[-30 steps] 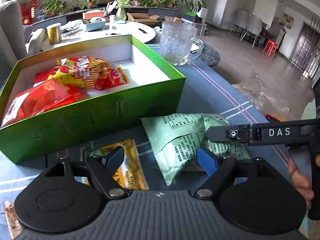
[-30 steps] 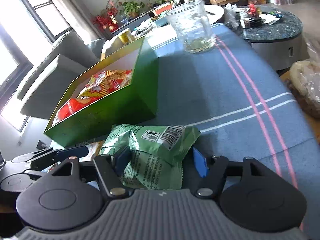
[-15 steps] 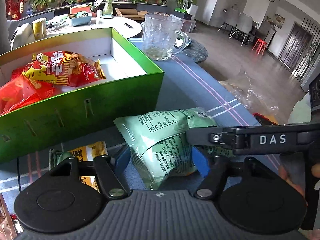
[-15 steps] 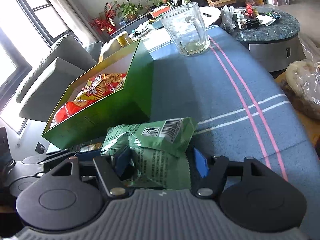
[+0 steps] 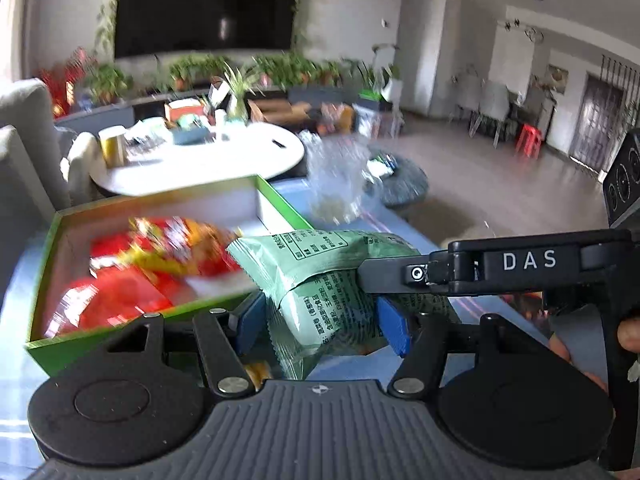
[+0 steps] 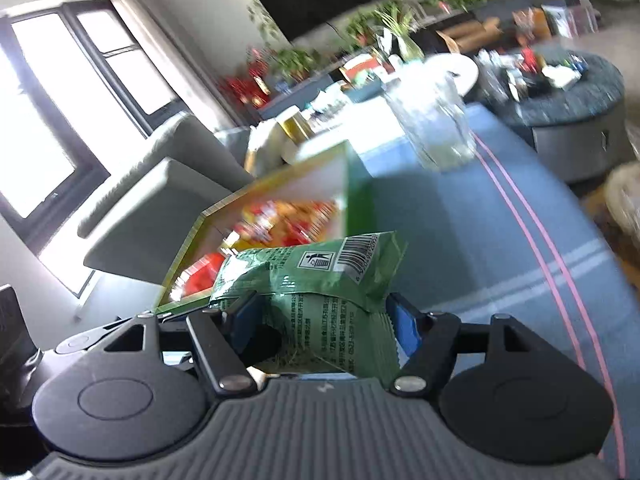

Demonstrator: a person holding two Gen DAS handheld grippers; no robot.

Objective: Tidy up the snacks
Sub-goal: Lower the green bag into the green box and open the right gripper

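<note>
Left wrist view, hard to read: the background and the contents of the green box [image 5: 168, 312] are motion-blurred; the red and yellow packets [image 5: 160, 264] inside it show as smears, print illegible. A clear glass mug [image 5: 336, 184] beyond the box is barely more than a shimmer.
Left wrist view, hidden: the lower end of the green snack bag [image 5: 320, 280] drops behind the gripper body; a small yellow item under the jaws is mostly covered.
Left wrist view, left gripper [image 5: 322, 326]: jaws closing, both blue pads pressed on the bag's crinkled sides, about half open.
Left wrist view, bag position: between the pads, raised in front of the box's near wall, its top sealed edge overlapping the box's right corner in the picture.
Left wrist view, second tool: a black finger of the right gripper [image 5: 396, 276], its arm marked DAS, lies across the bag's right side; part of a hand [image 5: 624, 336] is cut off at the frame edge.
Right wrist view, hard to read: box, mug and room are blurred.
Right wrist view, right gripper [image 6: 326, 324]: partly open, blue pads against the same bag [image 6: 316, 280], which is held.
Right wrist view, materials: the bag is matt green foil with a barcode, a folded back seam and serrated ends; the blue tabletop [image 6: 480, 248] cloth carries pink and white stripes.
</note>
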